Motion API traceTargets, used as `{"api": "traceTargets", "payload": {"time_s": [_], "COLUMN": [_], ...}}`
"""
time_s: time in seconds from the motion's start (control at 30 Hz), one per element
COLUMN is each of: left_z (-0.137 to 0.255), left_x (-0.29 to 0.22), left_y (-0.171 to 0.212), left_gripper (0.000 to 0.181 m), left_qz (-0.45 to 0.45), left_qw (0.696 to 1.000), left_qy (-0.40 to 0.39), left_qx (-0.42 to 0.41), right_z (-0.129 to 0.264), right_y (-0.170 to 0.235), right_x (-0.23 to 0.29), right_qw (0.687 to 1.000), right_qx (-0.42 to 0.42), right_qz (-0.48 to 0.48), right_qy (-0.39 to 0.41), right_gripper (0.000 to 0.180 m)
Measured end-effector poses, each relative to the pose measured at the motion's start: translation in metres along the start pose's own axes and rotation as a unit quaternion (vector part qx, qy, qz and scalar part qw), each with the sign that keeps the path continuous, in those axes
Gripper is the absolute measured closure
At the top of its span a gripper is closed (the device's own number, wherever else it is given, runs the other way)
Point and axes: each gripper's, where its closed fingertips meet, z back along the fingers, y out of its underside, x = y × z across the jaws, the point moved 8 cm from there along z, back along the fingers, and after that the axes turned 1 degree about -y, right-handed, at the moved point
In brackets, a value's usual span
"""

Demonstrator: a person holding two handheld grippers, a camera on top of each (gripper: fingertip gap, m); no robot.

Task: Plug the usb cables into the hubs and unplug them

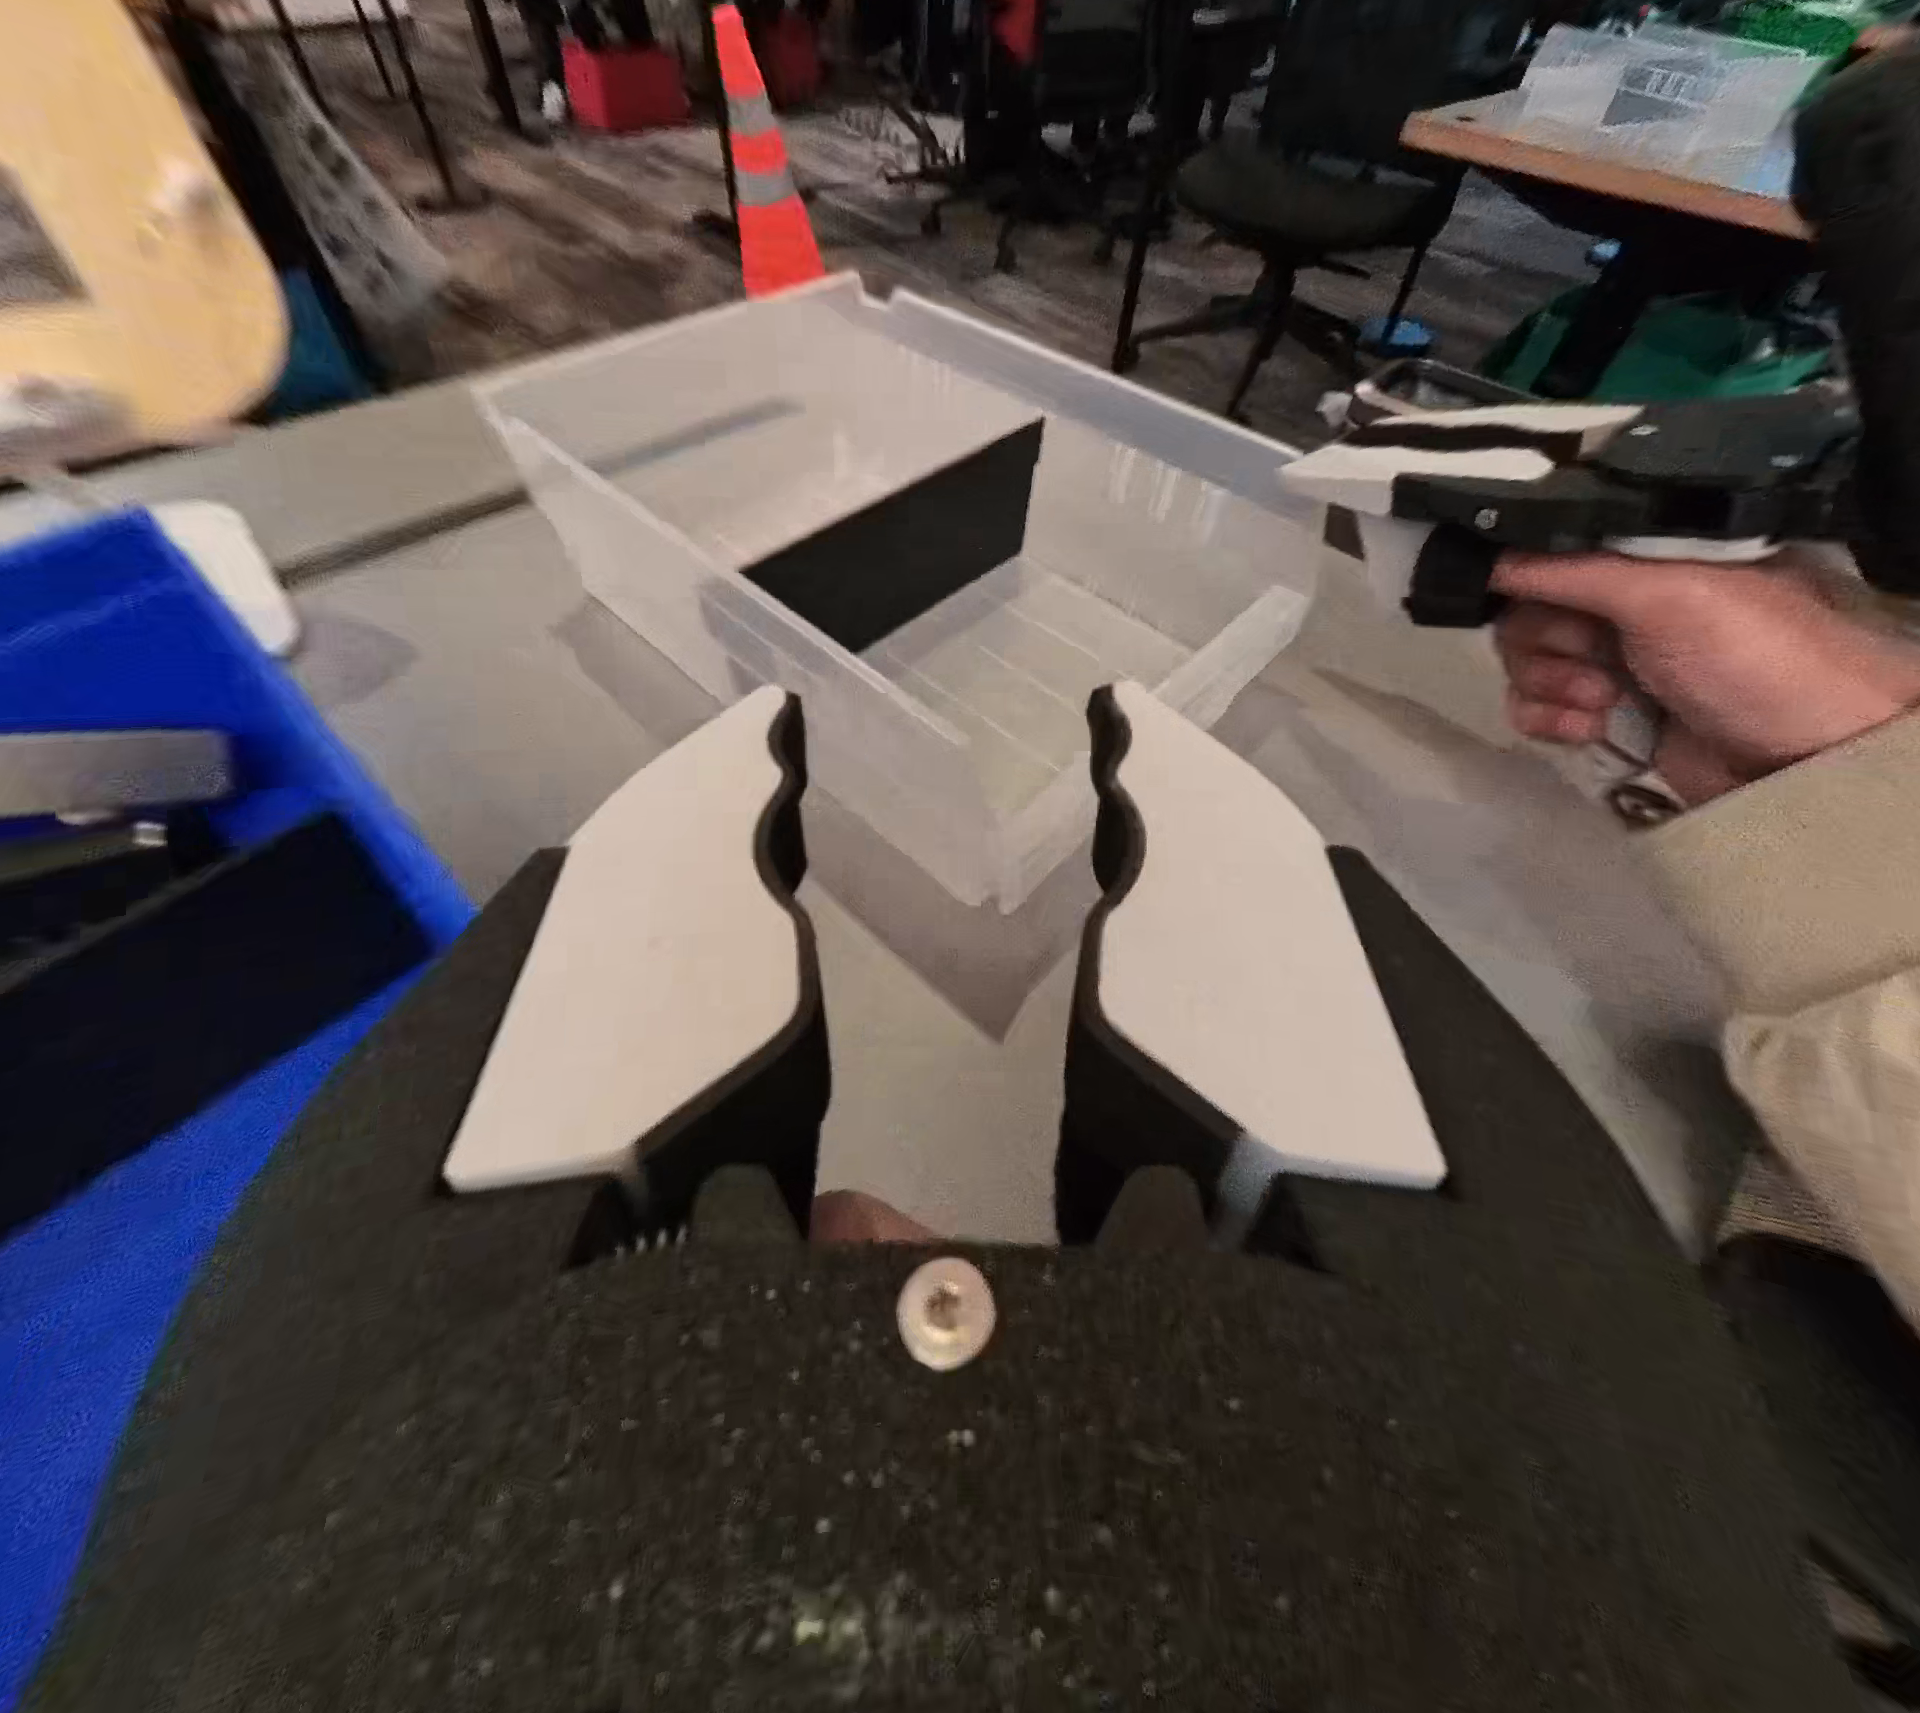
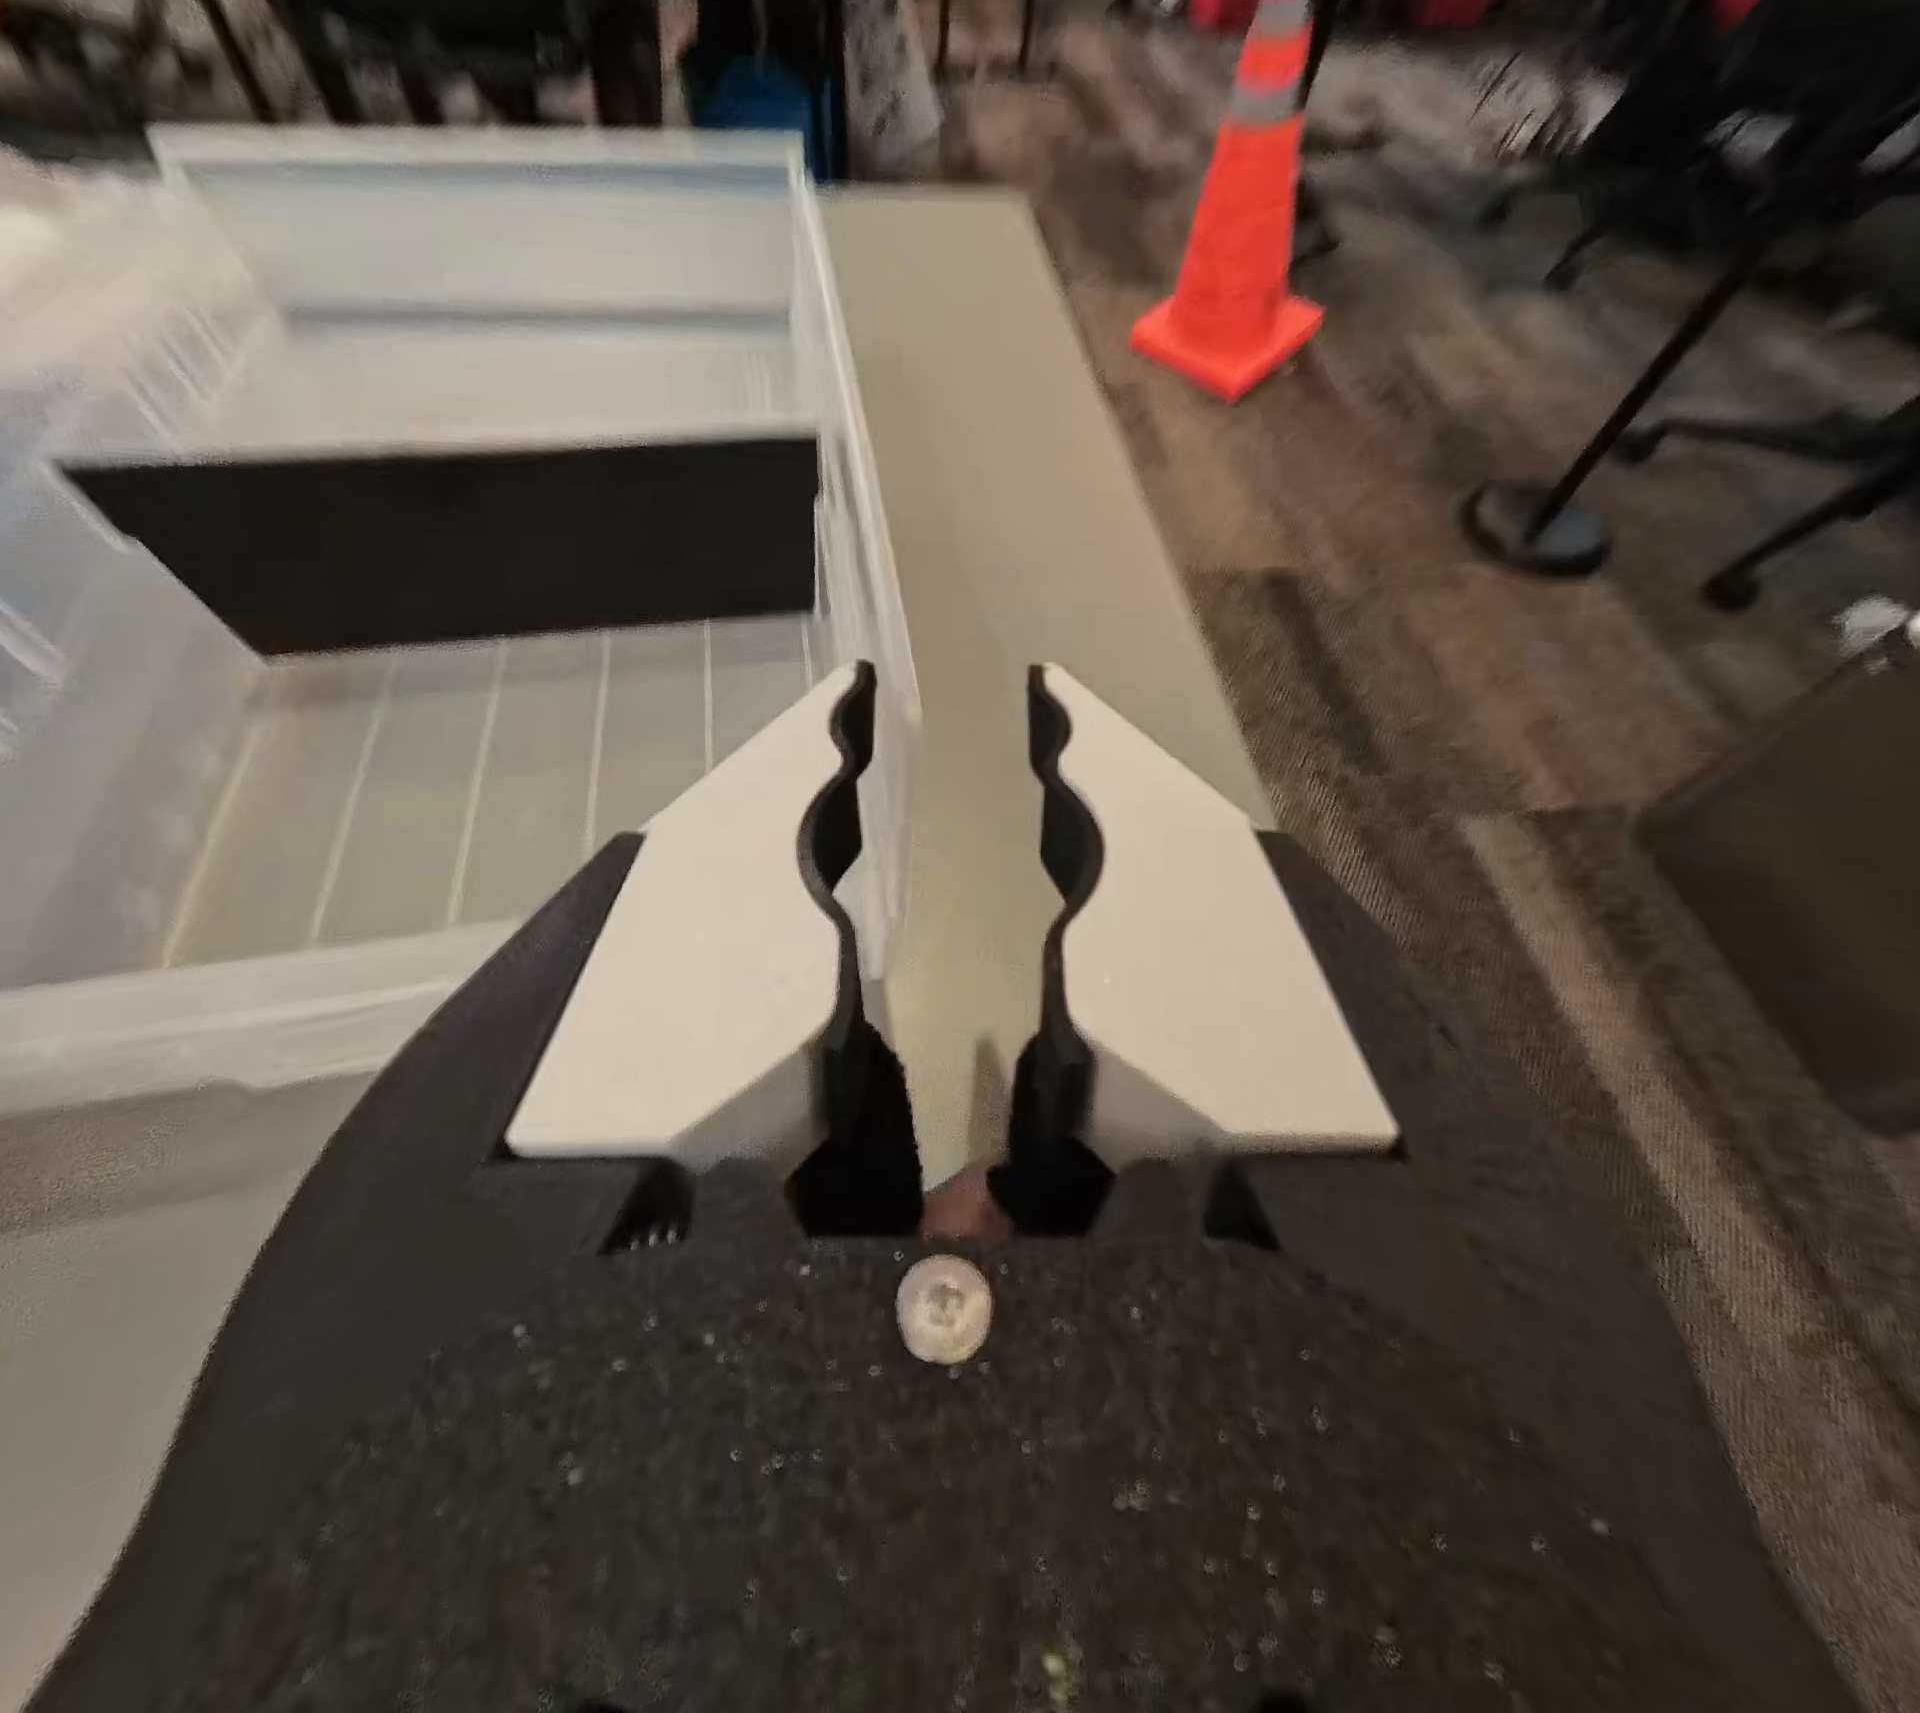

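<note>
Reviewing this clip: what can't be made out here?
- USB cables and hubs: in neither view.
- Blue bin, left wrist view: contents cut off by the left edge and blurred.
- Clear bin, right wrist view: its left part is blurred.
- Right gripper, left wrist view: too edge-on to judge its opening.

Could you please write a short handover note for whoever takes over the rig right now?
Left gripper: open, holding nothing, hanging over the near corner of the clear plastic bin.
Right gripper: open, holding nothing, its jaws set either side of the bin's right wall; contact cannot be judged.
The bin sits on the grey table with a black divider across it; both compartments look bare.
A blue box stands to the left.
No USB cables or hubs show in either view, so nothing is visibly plugged. Plugging and unplugging both appear to remain.
</note>
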Motion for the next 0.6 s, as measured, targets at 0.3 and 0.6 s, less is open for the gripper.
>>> {"api": "traceTargets", "payload": {"time_s": [0.3, 0.6], "left_z": [0.146, 0.124], "left_x": [0.137, 0.181], "left_y": [0.063, 0.117], "left_gripper": [0.127, 0.129], "left_qz": [-0.012, 0.092], "left_qw": [0.978, 0.968], "left_qy": [-0.205, -0.219], "left_qx": [-0.039, 0.085], "right_z": [0.057, 0.026], "right_y": [-0.047, 0.039], "right_x": [0.2, 0.308], "right_qw": [0.956, 0.969], "right_qx": [-0.071, 0.056], "right_qz": [0.017, -0.013], "right_qy": [-0.286, -0.238], "right_gripper": [0.132, 0.134]}}
